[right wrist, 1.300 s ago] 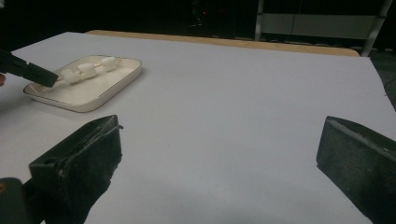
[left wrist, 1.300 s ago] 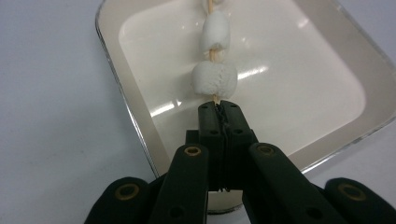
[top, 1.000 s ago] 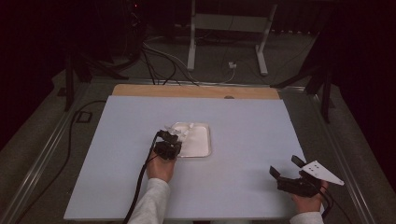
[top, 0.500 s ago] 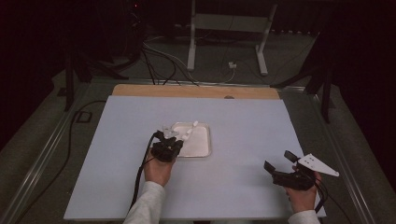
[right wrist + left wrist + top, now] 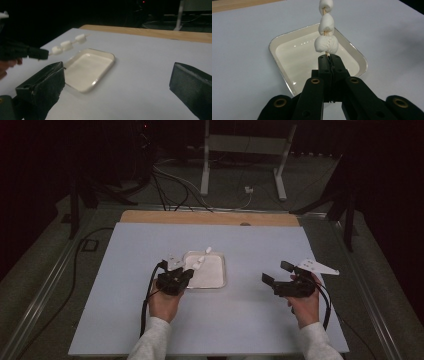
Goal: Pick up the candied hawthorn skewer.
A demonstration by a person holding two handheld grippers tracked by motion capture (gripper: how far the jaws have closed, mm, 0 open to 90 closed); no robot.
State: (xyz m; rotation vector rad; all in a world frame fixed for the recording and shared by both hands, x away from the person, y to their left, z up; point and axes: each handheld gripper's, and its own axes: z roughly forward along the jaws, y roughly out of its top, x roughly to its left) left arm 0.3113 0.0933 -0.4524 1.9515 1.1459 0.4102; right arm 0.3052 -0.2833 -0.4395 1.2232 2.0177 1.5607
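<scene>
White table (image 5: pixel 125 320), dark room. Left gripper (image 5: pixel 329 58) clenched on skewer (image 5: pixel 327 53) base, three marshmallows (image 5: pixel 326 44) held over tray (image 5: pixel 360 56). Right gripper (image 5: pixel 280 272) released, empty, near tray's right. Load likely light; marshmallows soft and squashy, stick thin, snappable. Best grip: bare stick end.

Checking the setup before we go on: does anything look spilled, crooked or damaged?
Nothing stands out. The left gripper holds a skewer of marshmallows above the tray, which sits flat on the table; the right gripper is open and empty.
</scene>
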